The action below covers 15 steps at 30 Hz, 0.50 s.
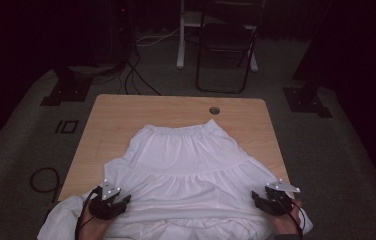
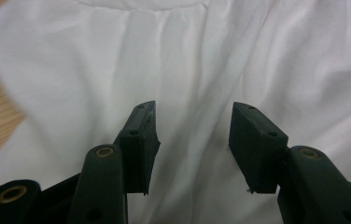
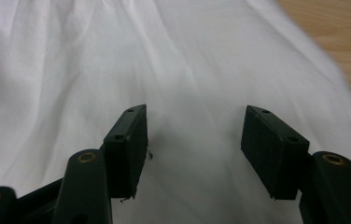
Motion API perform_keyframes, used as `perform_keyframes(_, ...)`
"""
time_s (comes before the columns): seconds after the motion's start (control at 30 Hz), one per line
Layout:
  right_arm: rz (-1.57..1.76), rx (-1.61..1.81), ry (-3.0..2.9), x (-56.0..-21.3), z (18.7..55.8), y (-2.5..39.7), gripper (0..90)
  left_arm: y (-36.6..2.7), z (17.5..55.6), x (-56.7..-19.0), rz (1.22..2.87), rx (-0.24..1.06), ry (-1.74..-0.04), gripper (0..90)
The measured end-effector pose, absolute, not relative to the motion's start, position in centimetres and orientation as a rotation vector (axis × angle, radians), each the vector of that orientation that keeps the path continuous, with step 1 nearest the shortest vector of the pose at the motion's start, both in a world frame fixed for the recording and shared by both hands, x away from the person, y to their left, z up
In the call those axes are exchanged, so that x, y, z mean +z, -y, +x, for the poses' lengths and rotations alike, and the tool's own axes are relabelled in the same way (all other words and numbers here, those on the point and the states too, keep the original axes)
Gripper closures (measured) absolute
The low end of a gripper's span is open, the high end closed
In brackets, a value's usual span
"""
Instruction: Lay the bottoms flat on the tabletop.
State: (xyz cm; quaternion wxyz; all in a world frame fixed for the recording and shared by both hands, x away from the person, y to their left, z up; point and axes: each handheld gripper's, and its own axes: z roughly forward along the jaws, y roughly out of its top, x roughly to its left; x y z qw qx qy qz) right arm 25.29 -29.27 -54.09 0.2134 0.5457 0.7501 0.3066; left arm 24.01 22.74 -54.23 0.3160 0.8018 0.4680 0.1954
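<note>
The left gripper (image 2: 193,128) hangs over white cloth with its jaws spread and nothing between them; the right gripper (image 3: 194,133) is the same, jaws apart over bare fabric. Neither is pinching anything. Seen from the high view, the left gripper (image 1: 117,201) sits over the near left part of the white skirt (image 1: 186,170) and the right gripper (image 1: 260,198) over its near right part, both angled inward toward each other.

The skirt lies spread on the wooden table (image 1: 126,112), elastic waistband at the far side, tiers widening toward the person, and the hem spilling over the near edge. I judge the step in hand to be the approach to a grasp on the lower side portions, probably to start a fold or to smooth the cloth. The next move would call for lowering each pair of jaws onto the fabric and closing on a proper pinch of it (thin cloth slips easily, so a shallow bite may let go).

The high view gives the whole layout: how the skirt lies, the two grippers placed evenly on either side, the small round hole (image 1: 214,110) in the tabletop beyond the waistband. The gripper views give what that one cannot, the clear gap between the pads and the soft creases in the fabric (image 2: 276,56) just beneath them.
</note>
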Motion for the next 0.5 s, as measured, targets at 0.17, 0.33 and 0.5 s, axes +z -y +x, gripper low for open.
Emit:
perform_keyframes(0.17, 1.497, 0.854, -2.106, -54.4, 25.0, 28.9, 47.6, -23.1, 23.7, -54.2, 2.105, 0.509, -1.224, 85.3)
perform_keyframes(0.33, 1.462, 0.870, -2.134, -54.4, 23.4, 27.9, 55.4, -25.6, 23.1, -54.0, 2.098, 0.575, -1.335, 87.7)
perform_keyframes(0.5, 1.346, 0.925, -2.268, -54.3, 21.3, 24.9, 59.8, -29.1, 23.3, -54.0, 1.992, 0.697, -1.552, 87.7)
